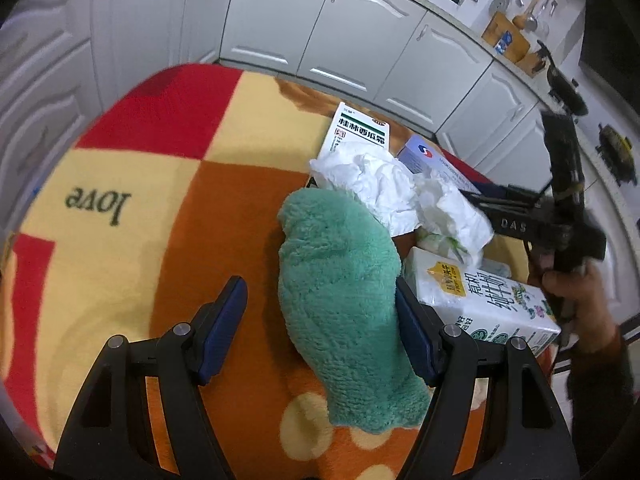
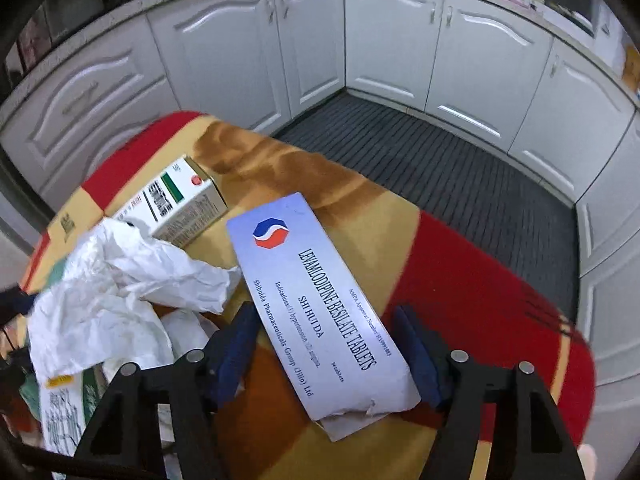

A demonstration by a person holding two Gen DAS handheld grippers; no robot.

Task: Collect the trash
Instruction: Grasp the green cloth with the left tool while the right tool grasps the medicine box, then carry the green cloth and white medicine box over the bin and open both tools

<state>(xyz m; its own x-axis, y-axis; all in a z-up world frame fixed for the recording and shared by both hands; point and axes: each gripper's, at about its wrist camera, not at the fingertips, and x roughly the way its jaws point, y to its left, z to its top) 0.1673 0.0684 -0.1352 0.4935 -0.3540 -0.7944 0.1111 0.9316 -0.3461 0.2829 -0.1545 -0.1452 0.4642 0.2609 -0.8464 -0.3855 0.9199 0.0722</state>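
My left gripper (image 1: 319,282) stands open astride a fluffy green cloth (image 1: 340,300) lying on the checked blanket (image 1: 120,240). Its right pad brushes the cloth and the left pad is clear of it. My right gripper (image 2: 325,312) is closed on the long sides of a pale blue tablet box (image 2: 320,304), which lies flat on the blanket. The same box shows in the left wrist view, half hidden behind crumpled white tissue (image 1: 400,192). The tissue (image 2: 120,280) lies just left of the box. A white milk carton (image 1: 480,300) lies on its side beside the cloth.
A green-and-white medicine box (image 2: 180,200) lies behind the tissue. A person's hand (image 1: 572,292) holds the right tool at the table's right side. White kitchen cabinets (image 2: 380,40) ring the table, with a dark ribbed floor mat (image 2: 440,160) beyond its far edge.
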